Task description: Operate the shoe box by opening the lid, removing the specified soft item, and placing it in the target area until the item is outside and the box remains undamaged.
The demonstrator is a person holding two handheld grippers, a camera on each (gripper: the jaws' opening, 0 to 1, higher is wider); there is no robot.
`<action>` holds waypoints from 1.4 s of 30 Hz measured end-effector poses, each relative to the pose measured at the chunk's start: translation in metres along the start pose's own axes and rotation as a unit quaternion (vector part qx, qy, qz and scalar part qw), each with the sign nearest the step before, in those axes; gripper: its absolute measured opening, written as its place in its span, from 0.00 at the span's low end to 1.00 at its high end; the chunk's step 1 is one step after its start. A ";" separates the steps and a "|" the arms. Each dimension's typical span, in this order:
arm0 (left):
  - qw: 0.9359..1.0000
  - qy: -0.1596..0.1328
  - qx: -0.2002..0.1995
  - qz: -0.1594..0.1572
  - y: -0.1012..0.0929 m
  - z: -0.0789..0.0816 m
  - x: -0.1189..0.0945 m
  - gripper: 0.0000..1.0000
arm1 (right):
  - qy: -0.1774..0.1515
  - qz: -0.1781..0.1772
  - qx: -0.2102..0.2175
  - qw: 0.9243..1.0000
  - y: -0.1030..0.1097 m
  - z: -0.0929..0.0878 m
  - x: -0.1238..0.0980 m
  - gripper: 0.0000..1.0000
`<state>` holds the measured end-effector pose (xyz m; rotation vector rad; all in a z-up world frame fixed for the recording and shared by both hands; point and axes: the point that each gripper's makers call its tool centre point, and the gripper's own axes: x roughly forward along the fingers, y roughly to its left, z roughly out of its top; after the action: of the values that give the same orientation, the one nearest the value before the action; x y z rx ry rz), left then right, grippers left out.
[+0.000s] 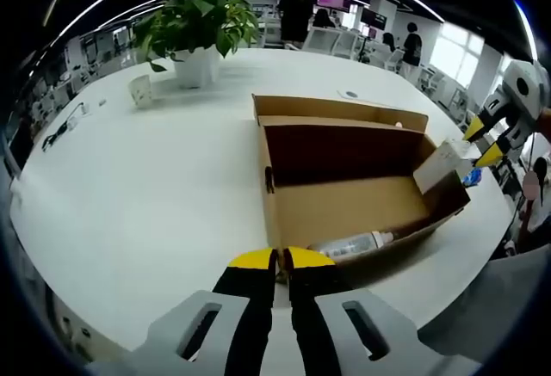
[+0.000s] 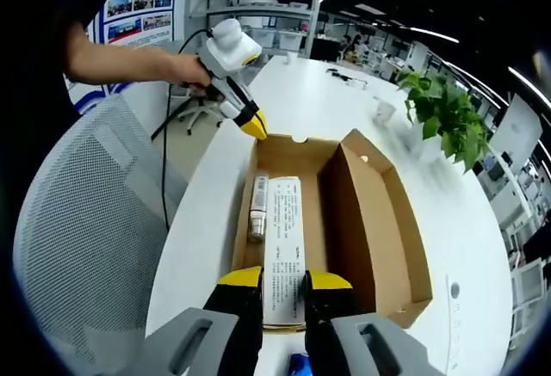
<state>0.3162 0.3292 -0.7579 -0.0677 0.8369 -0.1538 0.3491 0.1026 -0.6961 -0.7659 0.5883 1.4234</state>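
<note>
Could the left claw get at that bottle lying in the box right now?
Probably yes. The box lid is already folded back, and the bottle lies uncovered along the near wall, just beyond the left claw. The claw looks shut, so it would have to open first. The printed packet lies beside the bottle.
</note>
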 end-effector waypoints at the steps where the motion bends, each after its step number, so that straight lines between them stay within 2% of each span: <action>1: 1.000 0.000 0.000 0.000 0.000 0.000 0.000 0.03 | -0.002 -0.001 0.001 1.000 0.000 0.001 -0.002 0.13; 9: 1.000 0.001 0.001 0.001 0.000 -0.001 -0.001 0.02 | -0.008 -0.009 -0.007 1.000 -0.002 0.003 -0.020 0.13; 21: 1.000 0.006 0.008 0.001 0.000 0.000 -0.001 0.03 | -0.006 -0.021 -0.017 1.000 -0.011 -0.007 -0.044 0.13; 30: 1.000 0.008 0.008 0.000 0.000 0.000 -0.001 0.03 | -0.003 -0.035 -0.015 0.999 -0.021 -0.019 -0.061 0.13; 42: 1.000 0.009 0.002 -0.003 0.001 0.000 0.000 0.03 | 0.011 -0.055 -0.007 0.998 -0.036 -0.046 -0.085 0.13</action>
<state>0.3165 0.3302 -0.7579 -0.0641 0.8540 -0.1619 0.3824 0.0131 -0.6570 -0.8146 0.5446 1.3203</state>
